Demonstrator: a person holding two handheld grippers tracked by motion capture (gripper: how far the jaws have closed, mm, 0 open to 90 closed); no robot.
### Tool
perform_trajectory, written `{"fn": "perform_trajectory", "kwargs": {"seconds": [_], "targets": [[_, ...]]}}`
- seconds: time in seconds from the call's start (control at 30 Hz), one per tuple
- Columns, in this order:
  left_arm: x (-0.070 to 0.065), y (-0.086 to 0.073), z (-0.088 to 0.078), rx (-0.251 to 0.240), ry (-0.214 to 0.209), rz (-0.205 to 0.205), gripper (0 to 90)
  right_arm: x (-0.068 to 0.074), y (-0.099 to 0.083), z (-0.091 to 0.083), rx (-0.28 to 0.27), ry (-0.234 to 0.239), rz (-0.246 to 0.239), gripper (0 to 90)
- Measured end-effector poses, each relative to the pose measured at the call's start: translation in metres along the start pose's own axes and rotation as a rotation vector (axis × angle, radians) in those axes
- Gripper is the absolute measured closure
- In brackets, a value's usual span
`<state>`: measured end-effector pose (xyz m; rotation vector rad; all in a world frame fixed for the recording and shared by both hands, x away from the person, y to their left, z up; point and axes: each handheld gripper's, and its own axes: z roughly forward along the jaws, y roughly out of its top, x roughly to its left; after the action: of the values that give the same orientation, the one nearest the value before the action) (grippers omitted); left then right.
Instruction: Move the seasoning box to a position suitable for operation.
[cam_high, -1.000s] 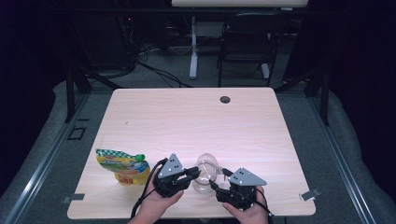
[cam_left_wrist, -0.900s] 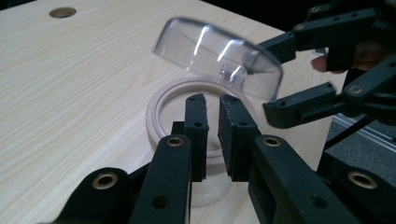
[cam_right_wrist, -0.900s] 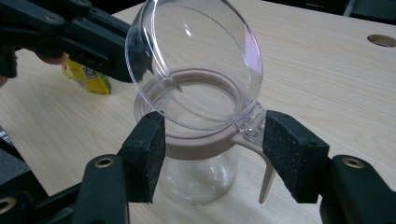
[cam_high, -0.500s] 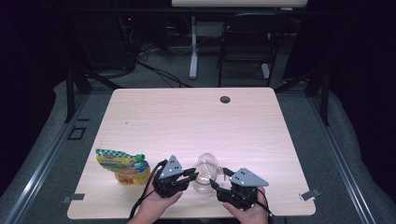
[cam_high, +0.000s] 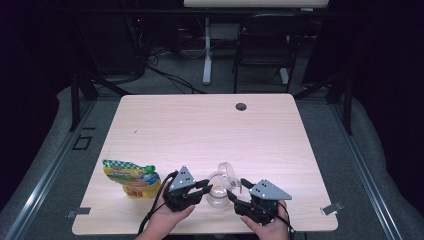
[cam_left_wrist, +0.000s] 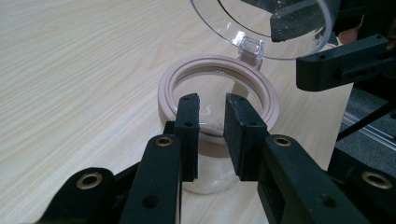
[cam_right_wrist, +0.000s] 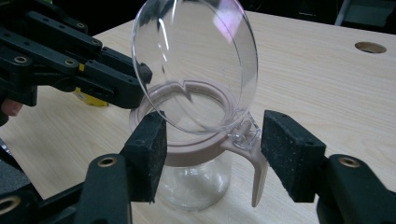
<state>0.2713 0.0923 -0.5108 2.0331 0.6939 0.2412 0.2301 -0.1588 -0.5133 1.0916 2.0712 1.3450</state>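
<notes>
**A:** What has changed on your side since a moment ago?

**B:** Little. My left gripper (cam_high: 208, 187) was pinched on the near-left rim of the small clear glass jar with the dusty-pink ring collar (cam_high: 218, 195); its jaws have just been opening and now stand a narrow gap apart, the rim between them. From the left gripper view I cannot tell whether the pads (cam_left_wrist: 188, 122) touch the collar. My right gripper (cam_high: 238, 191) has just been closing a little, yet its jaws are spread wide on either side of the collar, and I see a gap at each pad (cam_right_wrist: 148, 149). Both hands have hardly shifted.

**A:** Where does the jar sit, and what is it like?

**B:** Near the front edge of the pale wood-grain table (cam_high: 210, 130), around the middle, between my two grippers. The body is smooth rounded glass, the collar matte, with a pink tab hanging down at its hinge side. The clear domed round lid (cam_high: 229, 171) stands tilted up and open on its hinge.

**A:** Anything else around?

**B:** A yellow and green soft pouch with a green cap (cam_high: 131, 177) lies to the left, clear of the jar. A round cable hole (cam_high: 241, 106) sits at the far edge. The raised lid screens part of my left gripper in the right gripper view.
</notes>
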Motion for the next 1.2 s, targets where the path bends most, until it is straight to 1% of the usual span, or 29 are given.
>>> {"fn": "perform_trajectory", "kwargs": {"seconds": [0.03,0.2,0.4,0.5,0.7,0.77,0.93,1.2], "targets": [[0.000,0.000,0.000,0.000,0.000,0.000,75.5,0.000,0.000,0.000,-0.006,0.005,0.007,43.1],[0.000,0.000,0.000,0.000,0.001,0.002,75.5,-0.001,-0.001,-0.002,-0.011,0.009,0.014,50.2],[0.000,0.000,0.000,0.000,0.001,0.002,75.5,-0.002,-0.001,-0.004,-0.009,0.005,0.001,54.3],[0.000,0.000,0.000,-0.001,0.001,0.003,75.5,-0.003,-0.001,-0.005,-0.012,0.005,0.010,56.4],[0.000,-0.001,0.000,-0.002,0.001,0.003,75.6,-0.011,-0.004,-0.010,-0.002,0.005,0.052,60.1],[0.000,-0.001,0.000,-0.002,0.000,0.003,75.6,-0.014,-0.004,-0.010,-0.003,0.017,0.073,60.0],[0.000,-0.001,0.000,-0.002,0.001,0.003,75.6,-0.012,-0.005,-0.009,0.005,0.012,0.063,60.0],[0.000,0.000,0.000,-0.001,0.002,0.001,75.7,-0.009,-0.004,-0.005,0.001,-0.005,0.078,58.5]]}}
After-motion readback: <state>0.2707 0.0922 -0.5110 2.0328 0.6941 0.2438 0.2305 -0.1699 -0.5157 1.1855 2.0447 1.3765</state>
